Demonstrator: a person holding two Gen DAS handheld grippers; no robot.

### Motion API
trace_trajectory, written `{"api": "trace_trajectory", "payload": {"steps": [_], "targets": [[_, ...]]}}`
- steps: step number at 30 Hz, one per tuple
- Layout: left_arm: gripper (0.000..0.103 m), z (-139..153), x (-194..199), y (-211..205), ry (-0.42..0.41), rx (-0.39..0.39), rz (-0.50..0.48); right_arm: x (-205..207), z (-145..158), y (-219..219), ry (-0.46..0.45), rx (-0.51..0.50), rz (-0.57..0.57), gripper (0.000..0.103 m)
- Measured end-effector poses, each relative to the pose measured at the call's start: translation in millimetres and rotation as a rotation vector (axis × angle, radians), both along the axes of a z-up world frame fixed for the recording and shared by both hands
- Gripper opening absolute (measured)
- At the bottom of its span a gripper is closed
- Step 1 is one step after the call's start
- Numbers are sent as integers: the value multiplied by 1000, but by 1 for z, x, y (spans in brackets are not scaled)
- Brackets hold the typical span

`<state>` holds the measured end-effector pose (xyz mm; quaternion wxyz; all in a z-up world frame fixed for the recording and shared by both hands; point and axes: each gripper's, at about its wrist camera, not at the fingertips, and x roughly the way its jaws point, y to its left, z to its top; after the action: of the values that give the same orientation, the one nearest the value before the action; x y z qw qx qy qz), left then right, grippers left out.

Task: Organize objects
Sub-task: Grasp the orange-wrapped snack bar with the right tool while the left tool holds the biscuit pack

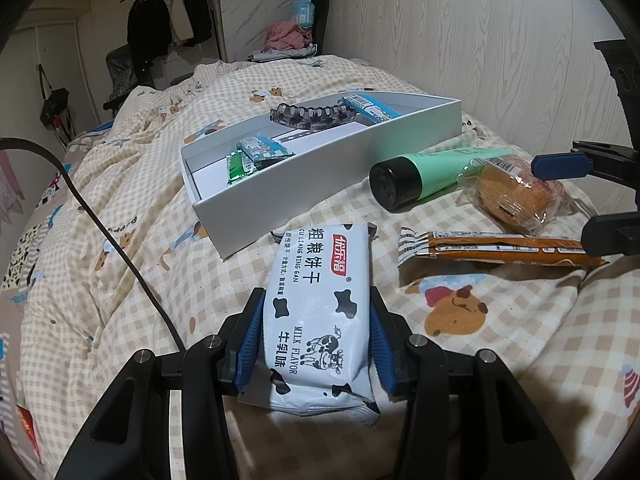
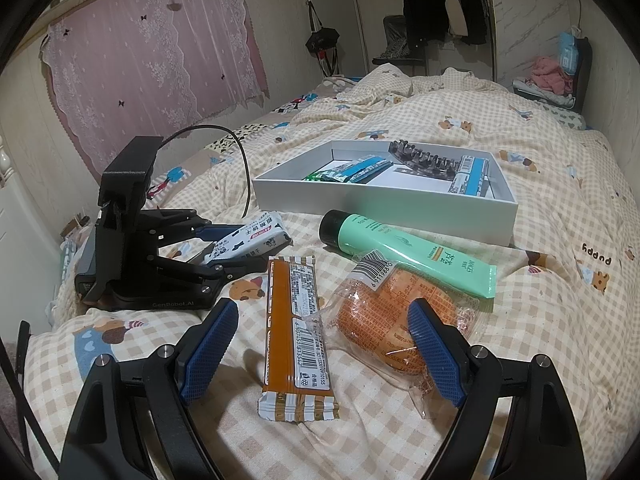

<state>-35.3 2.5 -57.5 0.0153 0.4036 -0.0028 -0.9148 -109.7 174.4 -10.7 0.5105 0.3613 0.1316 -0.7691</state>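
Left wrist, tool (image 1: 320, 332) gripping biscuit pack (image 1: 320, 312)

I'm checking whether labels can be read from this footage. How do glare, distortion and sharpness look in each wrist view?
Left wrist view: milk biscuit packet print is sharp, with mild sheen; white box edges bow from fisheye; corners vignette black. Right wrist view: orange snack bar barcode is legible, the wrapped bun shows plastic glare, and the far room softens.
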Motion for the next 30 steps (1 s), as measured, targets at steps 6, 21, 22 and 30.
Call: {"api": "trace_trajectory", "payload": {"steps": [6,21,22,30], "targets": [[51,5,3,-6,10,38,0,-5,5,0,-29,16,30,88],[50,16,15,-23,65,142,28,-8,34,7,-6,30,63,88],[50,17,16,-24,68,149,27,-8,38,7,-14,26,75,88],[50,16,14,-23,61,168,21,-8,35,-14,-164,149,171,62]]}}
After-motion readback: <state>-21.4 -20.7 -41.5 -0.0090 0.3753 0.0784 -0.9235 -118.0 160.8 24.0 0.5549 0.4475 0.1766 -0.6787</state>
